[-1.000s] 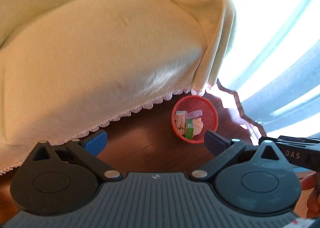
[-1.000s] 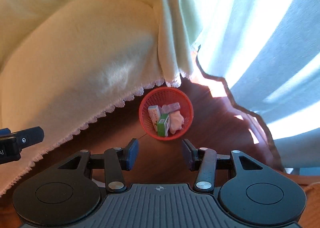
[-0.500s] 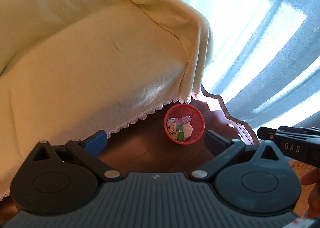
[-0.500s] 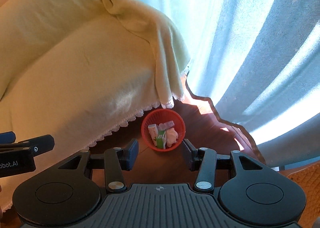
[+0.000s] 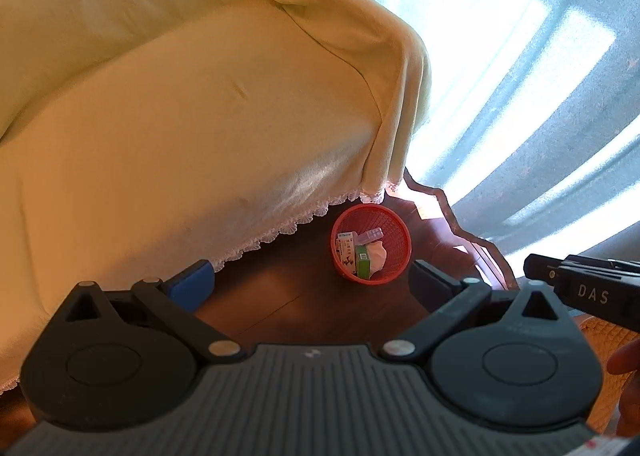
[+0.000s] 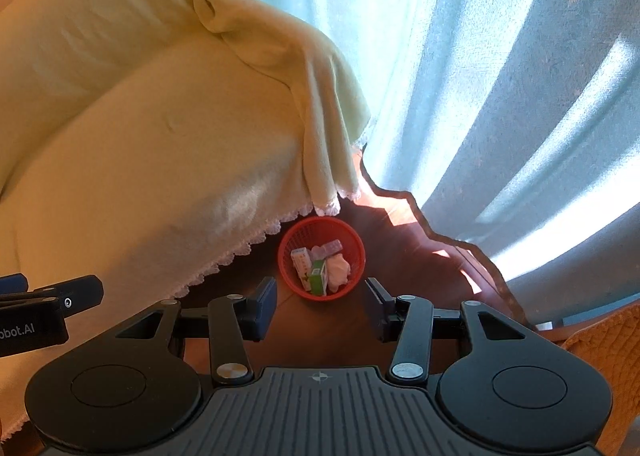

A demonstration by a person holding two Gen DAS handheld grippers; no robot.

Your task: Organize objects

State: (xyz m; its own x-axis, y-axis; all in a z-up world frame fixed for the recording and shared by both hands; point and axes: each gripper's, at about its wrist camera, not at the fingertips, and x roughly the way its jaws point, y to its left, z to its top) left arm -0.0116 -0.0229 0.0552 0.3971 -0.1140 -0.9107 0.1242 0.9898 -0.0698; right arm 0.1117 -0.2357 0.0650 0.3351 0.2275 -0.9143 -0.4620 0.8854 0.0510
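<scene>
Two hand-held claws hang high above a dark wooden floor [image 6: 320, 320], both tilted steeply down, with a small red basket [image 6: 352, 252] far below them. In the right wrist view the right claw [image 6: 320, 302] stands with its jaws apart and nothing between them; the basket appears just beyond the gap, well clear of both pads. In the left wrist view the left claw [image 5: 312, 284] is spread wider, also empty, and the basket [image 5: 400, 240] sits past its fingertips, toward the right-hand pad. The basket holds a white box [image 6: 301, 262], a green box [image 6: 318, 276], a crumpled white tissue [image 6: 338, 268] and a pale blister pack [image 6: 330, 247]. It stands by the lace hem of a pale yellow sofa cover [image 6: 160, 159], near sunlit curtains [image 6: 500, 95].
</scene>
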